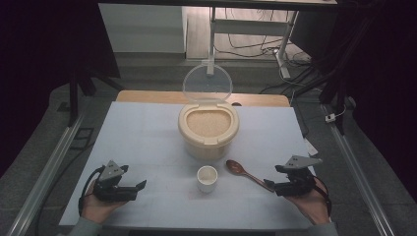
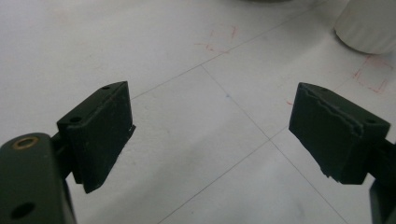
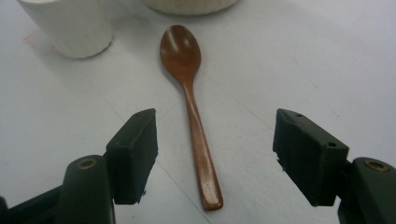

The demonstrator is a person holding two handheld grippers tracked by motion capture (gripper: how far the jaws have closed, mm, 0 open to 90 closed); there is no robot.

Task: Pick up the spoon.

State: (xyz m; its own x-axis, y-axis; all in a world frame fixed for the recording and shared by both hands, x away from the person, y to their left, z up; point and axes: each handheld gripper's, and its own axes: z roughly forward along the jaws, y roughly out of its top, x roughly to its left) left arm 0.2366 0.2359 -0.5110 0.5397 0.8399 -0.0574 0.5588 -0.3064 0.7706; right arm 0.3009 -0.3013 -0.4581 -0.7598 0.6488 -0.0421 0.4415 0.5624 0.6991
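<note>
A brown wooden spoon [image 1: 244,173] lies flat on the white table, bowl toward the cream container [image 1: 208,129] of rice. A small white cup [image 1: 207,178] stands just left of the spoon. My right gripper [image 1: 269,184] is at the spoon's handle end and stands open. In the right gripper view the spoon [image 3: 194,112] runs up between the two jaws of that gripper [image 3: 215,154], and neither pad touches it. At the front left my left gripper [image 1: 139,189] is open over bare table, with nothing between the jaws [image 2: 212,135]. The cup's base [image 2: 369,23] shows at the upper right there.
The rice container's clear lid [image 1: 207,83] stands hinged up at its far side. The white table cover [image 1: 147,132] has thin lines and faint red marks. Metal rails [image 1: 54,162] run along both sides, and cables lie on the floor behind.
</note>
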